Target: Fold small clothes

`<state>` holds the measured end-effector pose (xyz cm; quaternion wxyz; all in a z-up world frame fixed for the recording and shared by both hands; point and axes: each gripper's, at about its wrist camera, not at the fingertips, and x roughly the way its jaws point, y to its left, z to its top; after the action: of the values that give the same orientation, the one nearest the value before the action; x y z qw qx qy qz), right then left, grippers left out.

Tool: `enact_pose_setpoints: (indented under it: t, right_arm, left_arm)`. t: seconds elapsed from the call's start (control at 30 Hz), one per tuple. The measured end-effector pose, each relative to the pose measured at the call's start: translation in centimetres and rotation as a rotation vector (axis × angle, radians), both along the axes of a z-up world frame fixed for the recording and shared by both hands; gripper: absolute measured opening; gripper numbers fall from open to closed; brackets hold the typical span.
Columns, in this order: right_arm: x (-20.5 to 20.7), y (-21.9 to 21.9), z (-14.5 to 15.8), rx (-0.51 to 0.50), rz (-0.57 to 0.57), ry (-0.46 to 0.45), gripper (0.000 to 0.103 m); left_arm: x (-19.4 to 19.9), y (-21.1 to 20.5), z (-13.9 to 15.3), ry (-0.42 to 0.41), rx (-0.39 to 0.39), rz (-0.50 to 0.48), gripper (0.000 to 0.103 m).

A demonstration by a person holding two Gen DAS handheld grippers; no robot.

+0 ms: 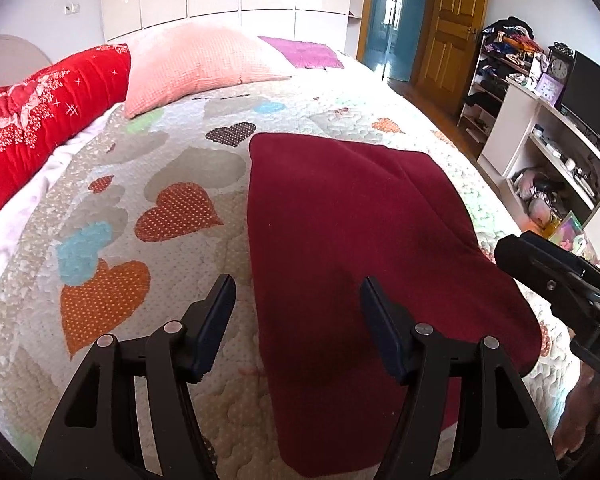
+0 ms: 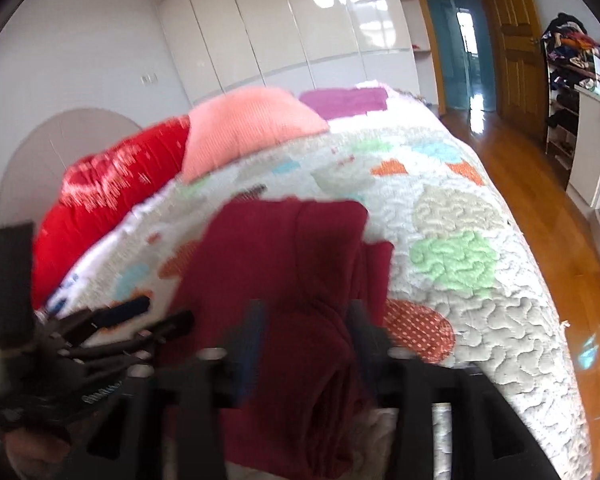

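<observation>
Angled down over the quilt (image 1: 172,160), left gripper (image 1: 298,316) is held parted, empty | right gripper (image 2: 306,336) is seen parted around the maroon garment (image 1: 340,208), unclamped.

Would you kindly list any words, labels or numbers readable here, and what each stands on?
None can be read.
Clock on the shelf: its dial numbers are too small.
Left gripper, seen from the right wrist view: pale lettering on its body, too blurred.

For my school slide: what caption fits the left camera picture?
Open left gripper hovers over a dark red garment on the heart quilt.
</observation>
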<state>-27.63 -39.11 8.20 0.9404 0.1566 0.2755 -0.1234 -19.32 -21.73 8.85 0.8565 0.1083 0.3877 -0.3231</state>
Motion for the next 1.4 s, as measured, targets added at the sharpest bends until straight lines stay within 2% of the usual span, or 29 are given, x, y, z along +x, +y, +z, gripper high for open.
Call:
enact_pose_setpoints:
  t: [0.07,0.23,0.57,0.63,0.73,0.77,0.83,0.87,0.97,1.03,1.07,1.1,1.13,1.17,1.2,1.23,1.27,1.33,1.4]
  right_arm:
    - [-0.2,0.0,0.1,0.021,-0.009,-0.020,0.068]
    - [0.7,-0.2,-0.6,0.044,-0.008,0.037,0.069]
    - [0.6,0.5,0.1,-0.010,-0.024,0.040,0.069]
    - [0.6,-0.6,-0.2,0.004,-0.057,0.039,0.073]
    - [1.5,-2.7,-1.7,0.072,-0.065,0.069,0.077]
    - [2.0,-3.5,-2.4,0.104,-0.057,0.089,0.077]
    - [2.9,-4.6,-3.9,0.165,-0.042,0.118,0.077]
    - [3.3,-5.1,-4.7,0.201,-0.032,0.127,0.077]
    - [4.5,-6.3,-6.3,0.316,0.014,0.099,0.081]
    - [5.2,-6.5,-6.6,0.340,0.037,0.083,0.081]
    - [5.6,-6.2,-6.6,0.331,0.066,0.084,0.081]
    - [6.0,-6.0,-6.5,0.323,0.082,0.089,0.076]
    - [6.3,-5.8,-6.4,0.322,0.097,0.086,0.070]
    - [6.4,-5.6,-6.3,0.330,0.103,0.081,0.062]
    - [6.3,-5.5,-6.0,0.330,0.097,0.075,0.054]
    - [6.3,-5.2,-5.6,0.318,0.093,0.075,0.051]
    - [6.2,-4.8,-5.0,0.306,0.100,0.066,0.046]
    - [5.8,-3.7,-3.5,0.293,0.128,0.032,0.045]
    - [5.7,-2.0,-2.1,0.296,0.179,-0.003,0.045]
  left_arm:
    - [-0.1,0.3,0.2,-0.001,-0.011,0.002,0.065]
    - [0.3,0.6,0.5,0.006,-0.019,0.018,0.065]
    - [0.7,1.3,0.1,0.017,-0.017,0.031,0.065]
    - [1.5,1.8,-0.3,0.059,-0.047,0.028,0.065]
    - [3.5,2.5,-1.7,0.188,-0.111,0.035,0.065]
    - [4.0,2.6,-2.2,0.227,-0.132,0.038,0.067]
    - [5.0,2.8,-2.9,0.296,-0.183,0.044,0.076]
    - [5.3,2.6,-3.1,0.318,-0.201,0.041,0.076]
    - [6.3,1.2,-4.5,0.400,-0.231,-0.007,0.080]
    - [6.7,0.6,-5.2,0.432,-0.272,-0.014,0.081]
    - [6.7,0.3,-5.2,0.426,-0.284,-0.023,0.081]
    - [6.6,0.1,-5.2,0.420,-0.281,-0.038,0.077]
    - [6.4,-0.3,-5.0,0.412,-0.274,-0.066,0.070]
    - [6.2,-0.4,-4.6,0.400,-0.264,-0.071,0.068]
    - [6.0,-0.3,-4.2,0.391,-0.258,-0.079,0.061]
    - [5.8,-0.1,-3.6,0.382,-0.255,-0.092,0.054]
    - [5.7,0.3,-2.9,0.378,-0.256,-0.099,0.052]
    - [5.3,1.8,-0.9,0.341,-0.251,-0.098,0.052]
    - [4.8,3.6,1.0,0.258,-0.221,-0.083,0.052]
